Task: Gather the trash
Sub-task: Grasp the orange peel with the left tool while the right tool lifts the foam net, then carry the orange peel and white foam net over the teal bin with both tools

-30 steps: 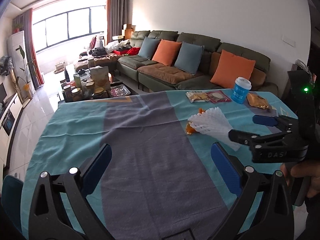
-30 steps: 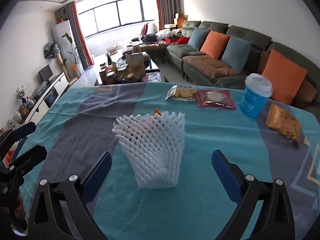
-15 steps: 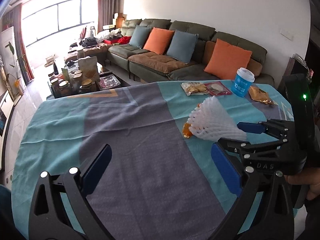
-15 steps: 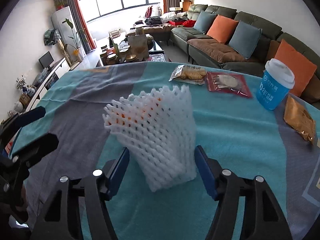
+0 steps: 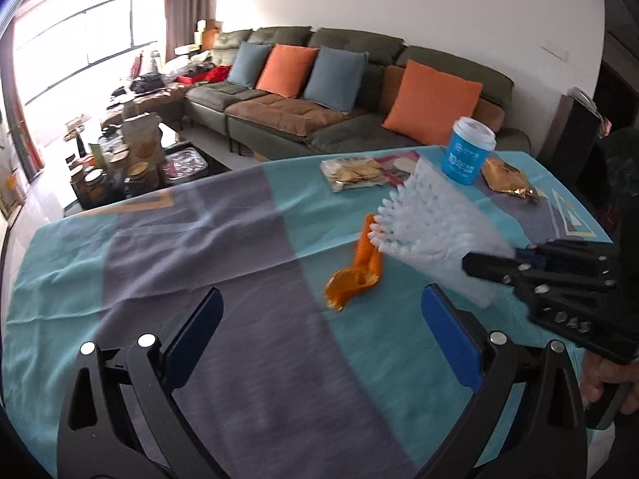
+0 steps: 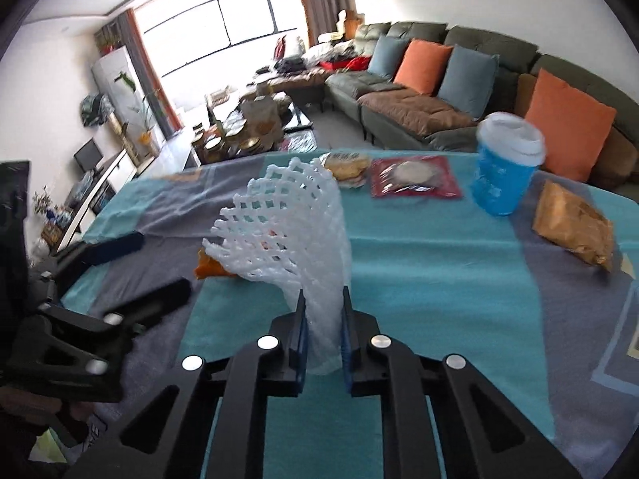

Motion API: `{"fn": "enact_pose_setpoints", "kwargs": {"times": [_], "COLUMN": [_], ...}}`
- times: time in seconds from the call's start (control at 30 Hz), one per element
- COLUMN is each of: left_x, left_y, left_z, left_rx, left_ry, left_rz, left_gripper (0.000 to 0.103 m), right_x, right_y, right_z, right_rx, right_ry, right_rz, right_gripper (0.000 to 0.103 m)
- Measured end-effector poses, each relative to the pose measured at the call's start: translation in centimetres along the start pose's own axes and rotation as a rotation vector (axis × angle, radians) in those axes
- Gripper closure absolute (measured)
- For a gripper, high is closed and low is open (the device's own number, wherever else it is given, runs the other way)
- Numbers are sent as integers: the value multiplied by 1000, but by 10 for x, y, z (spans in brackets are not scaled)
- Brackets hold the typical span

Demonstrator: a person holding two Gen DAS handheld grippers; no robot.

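**White foam net pinched in right claw**

White foam net [image 6: 291,231] is clamped at its narrow end between the right claw [image 6: 322,331] pads, fanned out above the teal-and-grey surface [image 6: 419,263]. Orange wrapper [image 5: 353,271] lies on the surface just beside the net. Left claw [image 5: 319,339] is spread wide, nothing between its pads, hovering near the wrapper. Blue cup [image 6: 505,167] and snack packets sit further back.

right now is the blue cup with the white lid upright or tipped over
Upright. The blue cup stands on its base on the tablecloth, white lid on top, in both wrist views.
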State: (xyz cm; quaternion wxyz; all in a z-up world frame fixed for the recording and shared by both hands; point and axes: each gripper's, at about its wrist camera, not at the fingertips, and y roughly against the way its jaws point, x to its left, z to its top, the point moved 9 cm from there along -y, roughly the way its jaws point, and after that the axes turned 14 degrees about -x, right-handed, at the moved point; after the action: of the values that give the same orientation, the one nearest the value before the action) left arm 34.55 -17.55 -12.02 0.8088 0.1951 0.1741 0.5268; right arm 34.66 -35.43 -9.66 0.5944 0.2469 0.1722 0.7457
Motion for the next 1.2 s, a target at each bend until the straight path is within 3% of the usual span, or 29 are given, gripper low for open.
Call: {"fn": "enact_pose_setpoints", "kwargs": {"times": [0.27,0.33,0.4,0.5,0.53,0.63,0.7,0.97,1.2], "left_x": [-16,-16,-15,-13,-14,-14,-13,-5,26], "left_y": [-31,-37,-43,-46,-46,-48,-48,-22,53], "left_z": [-5,-6,-11,-12,-12,-14,-14,-9,-6], "left_rx": [54,75,103,109,110,115,116,72,-34], "left_ry": [-33,-21,0,12,4,8,17,71,115], "left_rz": [-18,-25,-30,-32,-36,-43,-45,-58,-5], "left_gripper": [9,32,45,49,61,70,83,87,87], "right_x": [-21,-21,-19,-16,-18,-16,-13,3,40], "right_y": [25,29,32,36,38,41,44,55,57], "right_z": [15,17,19,23,23,24,25,26,25], "right_rx": [-78,-89,-102,-115,-117,-123,-130,-146,-153], "right_ry": [-56,-64,-66,-62,-61,-55,-53,-24,6], "right_rz": [-26,-18,-12,-3,-1,2,7,33,112], "right_gripper": [92,92,92,92,92,92,92,92,92]}}
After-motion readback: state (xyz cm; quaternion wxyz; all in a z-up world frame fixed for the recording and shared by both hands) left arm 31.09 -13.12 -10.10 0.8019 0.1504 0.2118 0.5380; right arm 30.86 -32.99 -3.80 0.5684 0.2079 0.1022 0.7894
